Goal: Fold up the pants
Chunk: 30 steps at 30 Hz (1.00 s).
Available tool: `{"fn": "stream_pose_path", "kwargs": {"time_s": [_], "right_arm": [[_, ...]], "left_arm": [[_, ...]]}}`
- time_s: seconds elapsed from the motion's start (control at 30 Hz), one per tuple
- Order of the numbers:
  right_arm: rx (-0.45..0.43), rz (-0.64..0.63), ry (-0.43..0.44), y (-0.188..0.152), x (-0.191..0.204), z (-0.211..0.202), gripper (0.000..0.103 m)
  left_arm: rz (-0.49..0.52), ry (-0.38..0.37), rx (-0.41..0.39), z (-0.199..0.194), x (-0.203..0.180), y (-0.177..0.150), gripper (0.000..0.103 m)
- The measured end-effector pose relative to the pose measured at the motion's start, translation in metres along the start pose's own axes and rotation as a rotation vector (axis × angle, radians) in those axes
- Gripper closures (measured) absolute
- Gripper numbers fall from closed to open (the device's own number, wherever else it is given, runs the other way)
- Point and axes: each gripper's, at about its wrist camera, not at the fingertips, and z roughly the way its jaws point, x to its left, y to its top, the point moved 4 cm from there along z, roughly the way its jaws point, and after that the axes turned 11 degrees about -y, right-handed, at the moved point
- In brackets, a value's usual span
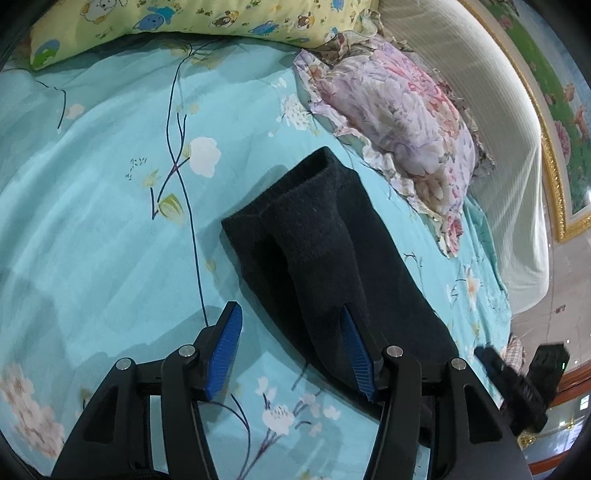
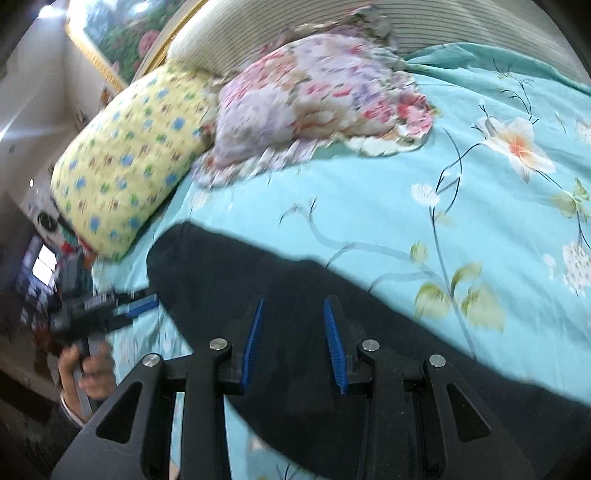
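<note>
Dark pants (image 1: 317, 240) lie as a long folded strip on the turquoise flowered bedsheet (image 1: 110, 221). My left gripper (image 1: 290, 314) is open, just above the near end of the strip, with its right finger over the cloth and its left finger over the sheet. In the right wrist view the pants (image 2: 295, 280) run from the left edge to the lower right. My right gripper (image 2: 293, 304) is open right over the cloth, holding nothing. The left gripper (image 2: 107, 306) and the hand that holds it show at the left, blurred.
A pink-and-purple flowered pillow (image 1: 399, 122) lies just beyond the pants. A yellow cartoon pillow (image 1: 192, 22) lies along the far side. A padded white headboard (image 1: 480, 110) stands behind them. The bed's edge and floor (image 1: 554, 295) are at the right.
</note>
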Motion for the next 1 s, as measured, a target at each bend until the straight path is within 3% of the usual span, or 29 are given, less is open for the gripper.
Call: {"fn": "stream_pose_path", "kwargs": {"time_s": [0.27,0.5,0.6,0.7,0.73,0.77,0.83,1.0], "right_arm": [[0.076,-0.045,-0.031,0.035,-0.001,0.061,0.068],[0.21,-0.134,-0.029,0.021,0.013,0.107,0.068],[0.214,-0.211,-0.05,0.014,0.02,0.11,0.069],[0.229,-0.215,-0.038,0.015,0.017,0.111,0.074],[0.226,-0.221,-0.033,0.015,0.017,0.111,0.082],[0.227,-0.226,-0.022,0.013,0.018,0.112,0.084],[0.215,-0.241,-0.033,0.012,0.021,0.111,0.086],[0.12,-0.257,-0.047,0.024,0.031,0.084,0.09]], "left_arm": [[-0.007,0.016,0.02,0.014,0.011,0.01,0.047],[0.014,0.021,0.014,0.024,0.01,0.018,0.049],[0.033,0.02,0.015,0.031,0.007,0.02,0.051],[0.075,0.045,0.004,0.038,0.003,0.021,0.056],[0.086,0.046,0.0,0.039,0.002,0.02,0.065],[0.097,0.038,-0.001,0.039,0.0,0.02,0.075],[0.108,0.006,-0.009,0.034,-0.003,0.018,0.086],[0.109,-0.076,-0.08,-0.011,-0.022,0.012,0.088]]}}
